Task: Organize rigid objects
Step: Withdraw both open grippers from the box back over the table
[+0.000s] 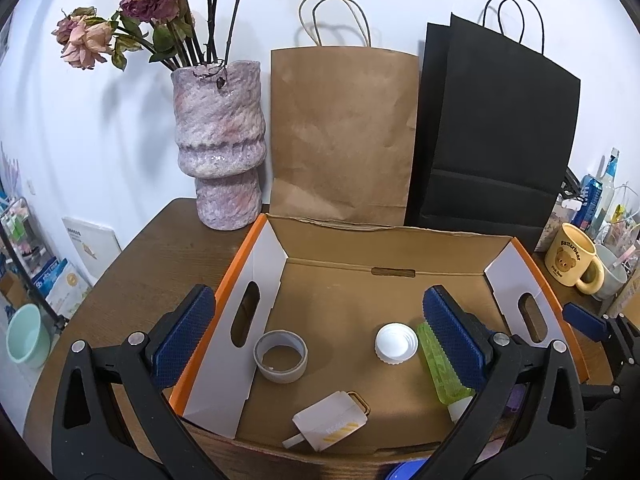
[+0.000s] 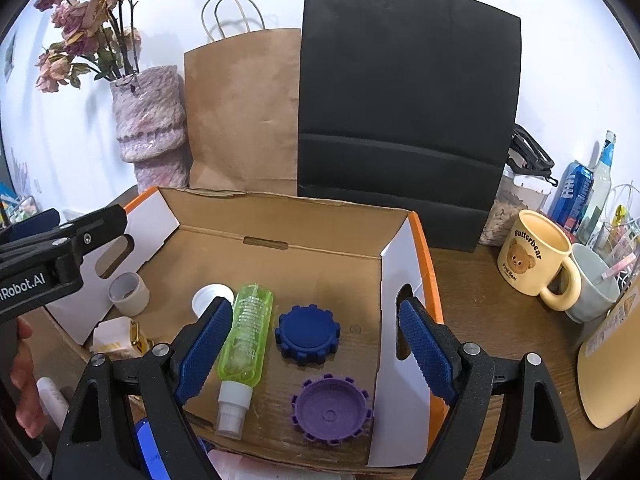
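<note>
Both grippers, left (image 1: 316, 332) and right (image 2: 316, 344), stood released over the cardboard box (image 2: 280, 220). The tape roll (image 1: 281, 356), white cap (image 1: 396, 346), green bottle (image 2: 246, 332) and both toothed lids (blue (image 2: 308, 336), purple (image 2: 332, 408)) lay inside. A careless descent risked nudging the bottle, which could roll.
</note>
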Demonstrator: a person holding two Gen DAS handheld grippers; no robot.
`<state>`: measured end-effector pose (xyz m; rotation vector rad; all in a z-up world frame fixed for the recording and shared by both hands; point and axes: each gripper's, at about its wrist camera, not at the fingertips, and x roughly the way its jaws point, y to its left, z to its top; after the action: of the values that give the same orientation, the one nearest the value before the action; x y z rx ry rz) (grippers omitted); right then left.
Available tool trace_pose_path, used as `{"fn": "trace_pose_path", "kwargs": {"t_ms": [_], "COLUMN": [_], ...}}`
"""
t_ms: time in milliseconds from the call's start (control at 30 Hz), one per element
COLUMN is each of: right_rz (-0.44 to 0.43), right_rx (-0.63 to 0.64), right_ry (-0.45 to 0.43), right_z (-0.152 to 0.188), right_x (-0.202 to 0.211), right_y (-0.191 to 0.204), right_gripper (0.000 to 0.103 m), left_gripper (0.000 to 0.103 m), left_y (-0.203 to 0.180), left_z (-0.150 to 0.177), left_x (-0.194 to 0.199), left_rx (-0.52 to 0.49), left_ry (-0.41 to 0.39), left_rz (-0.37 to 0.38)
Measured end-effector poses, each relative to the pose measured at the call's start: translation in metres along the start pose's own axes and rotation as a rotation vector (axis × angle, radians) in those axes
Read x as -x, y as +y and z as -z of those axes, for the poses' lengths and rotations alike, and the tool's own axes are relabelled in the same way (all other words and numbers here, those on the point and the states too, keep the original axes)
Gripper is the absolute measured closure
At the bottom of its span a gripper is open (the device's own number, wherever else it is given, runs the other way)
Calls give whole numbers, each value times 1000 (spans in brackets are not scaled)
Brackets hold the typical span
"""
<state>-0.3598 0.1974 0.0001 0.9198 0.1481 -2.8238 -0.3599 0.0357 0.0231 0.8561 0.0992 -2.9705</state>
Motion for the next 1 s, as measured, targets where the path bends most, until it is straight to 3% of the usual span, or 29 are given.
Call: {"fn": "trace_pose_path", "kwargs": {"t_ms": [467,1000], "right_rz": [-2,-2], "right_rx": [49,72], "right_ry": [-37,-32], "right_z": [17,52], "right_x": [36,73], "right_y": [11,21], "right_gripper": [13,13], "left_gripper": [0,0], "left_y": [16,38], "left_z": [18,48], "left_x": [33,70], "left_rx": [-4,-9], "left_ry": [-49,-48], "left_rz": [21,28]}}
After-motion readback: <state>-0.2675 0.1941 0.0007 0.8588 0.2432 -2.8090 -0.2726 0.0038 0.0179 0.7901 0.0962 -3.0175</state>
